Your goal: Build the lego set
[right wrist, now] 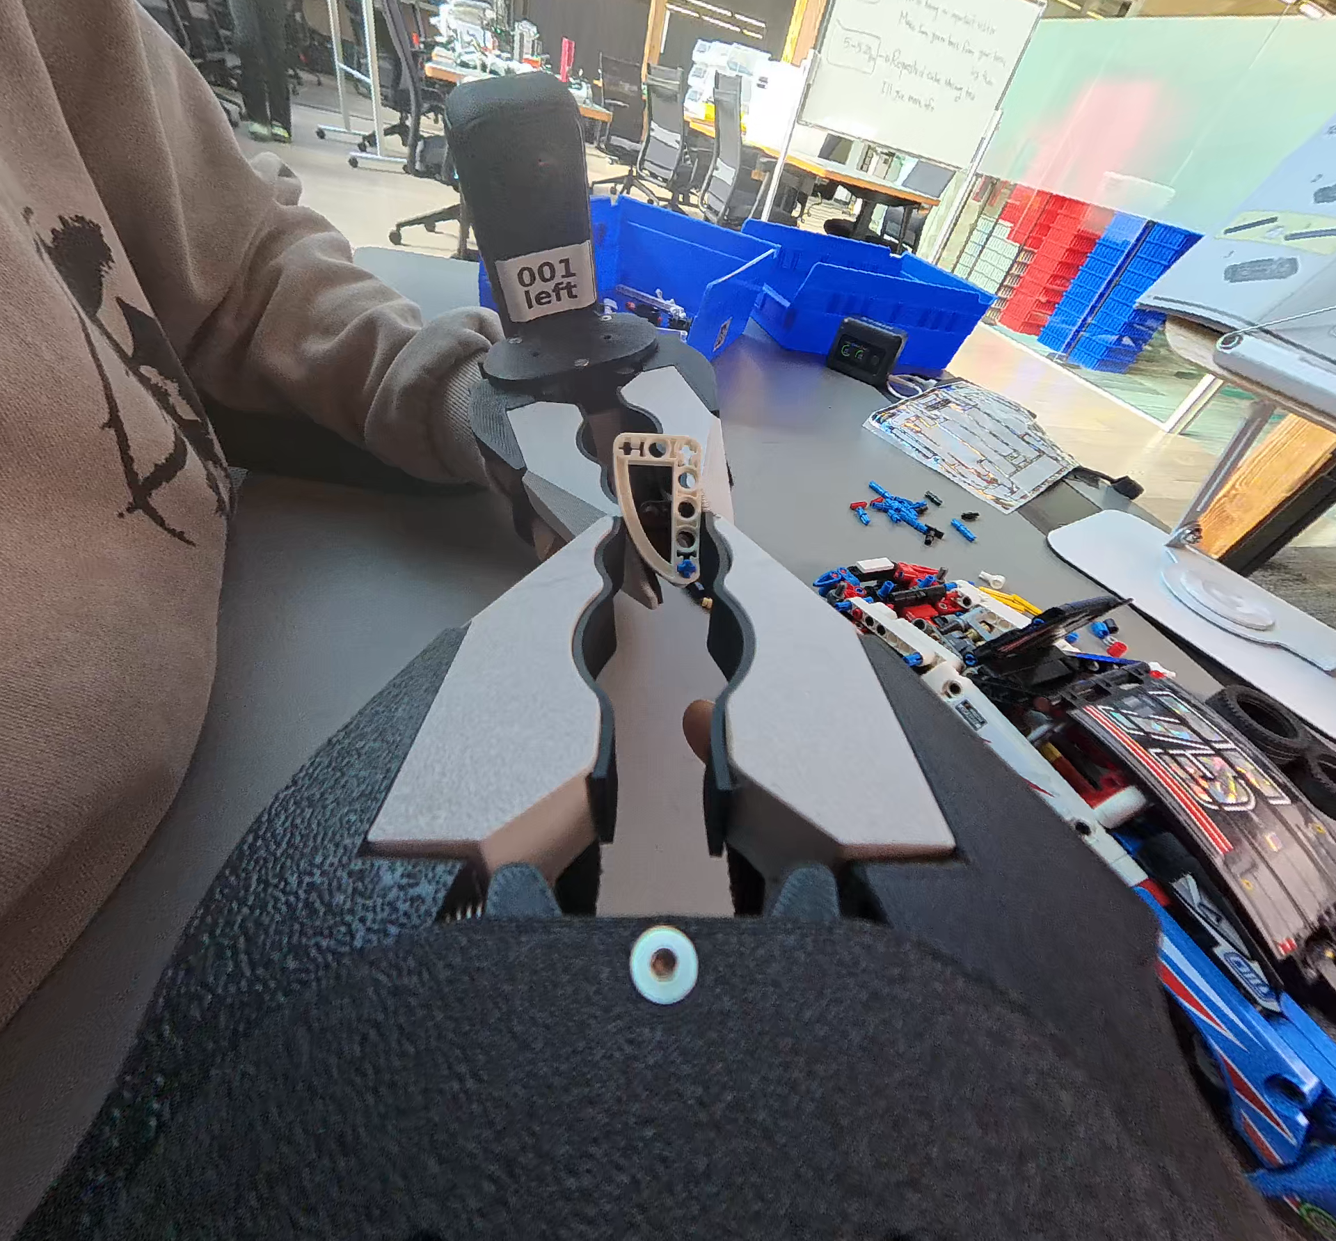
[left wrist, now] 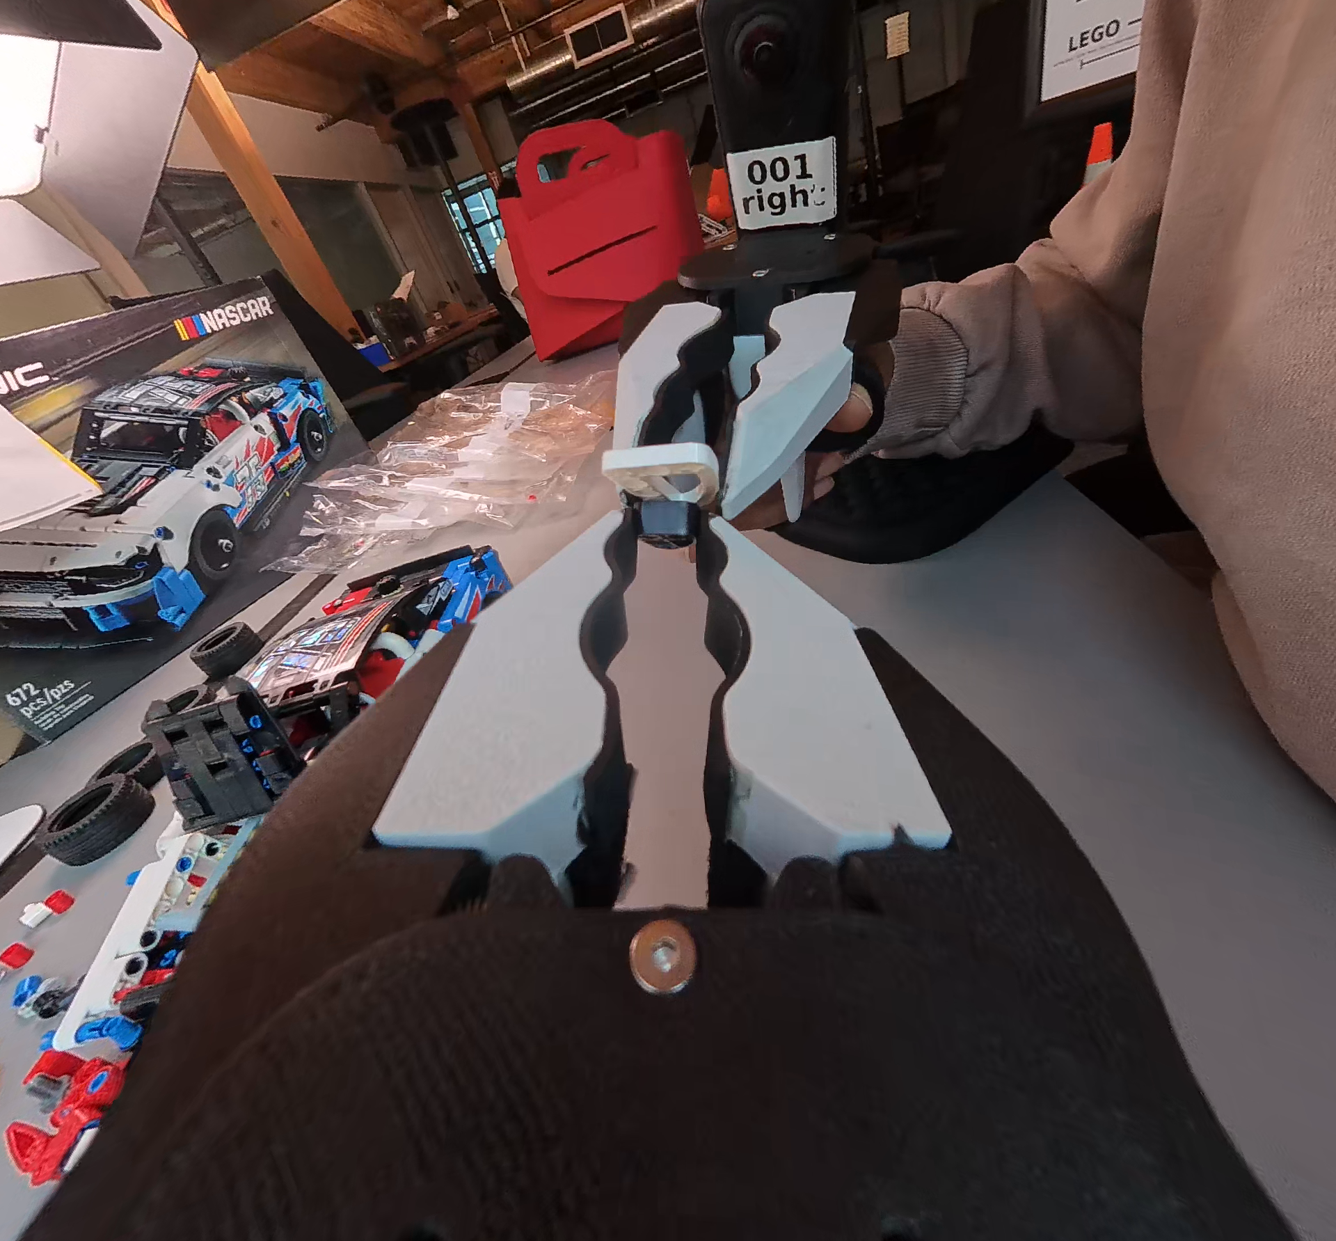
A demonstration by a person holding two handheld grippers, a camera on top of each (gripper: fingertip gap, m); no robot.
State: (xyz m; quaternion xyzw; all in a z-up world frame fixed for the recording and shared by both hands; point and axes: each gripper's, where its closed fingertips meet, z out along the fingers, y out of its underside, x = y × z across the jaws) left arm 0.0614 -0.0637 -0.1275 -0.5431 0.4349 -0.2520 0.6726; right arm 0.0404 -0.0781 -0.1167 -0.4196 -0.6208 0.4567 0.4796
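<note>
In the left wrist view, my left gripper point(left wrist: 664, 521) is shut on a small black piece point(left wrist: 665, 531) with a bit of blue on it, held above the grey table point(left wrist: 1012, 664). My right gripper point(left wrist: 687, 483) faces it tip to tip and holds a white curved panel point(left wrist: 659, 470) just above that piece, touching it. In the right wrist view, my right gripper point(right wrist: 665, 541) pinches the white panel point(right wrist: 679, 519) upright by its lower end. The left gripper's fingers point(right wrist: 549, 440) stand right behind the panel. The black piece is mostly hidden there.
The partly built car point(left wrist: 340, 657) lies left of my grippers; in the right wrist view the car point(right wrist: 1157, 808) lies to the right. Loose tyres point(left wrist: 94, 819), small parts point(right wrist: 904, 508), the set's box point(left wrist: 166, 469), plastic bags point(left wrist: 463, 461), a sticker sheet point(right wrist: 969, 440) and blue bins point(right wrist: 831, 288) surround it. The car point(right wrist: 1157, 808) is about 20 cm from both grippers' fingertips. The left camera catches it too, in the left wrist view point(left wrist: 379, 633).
</note>
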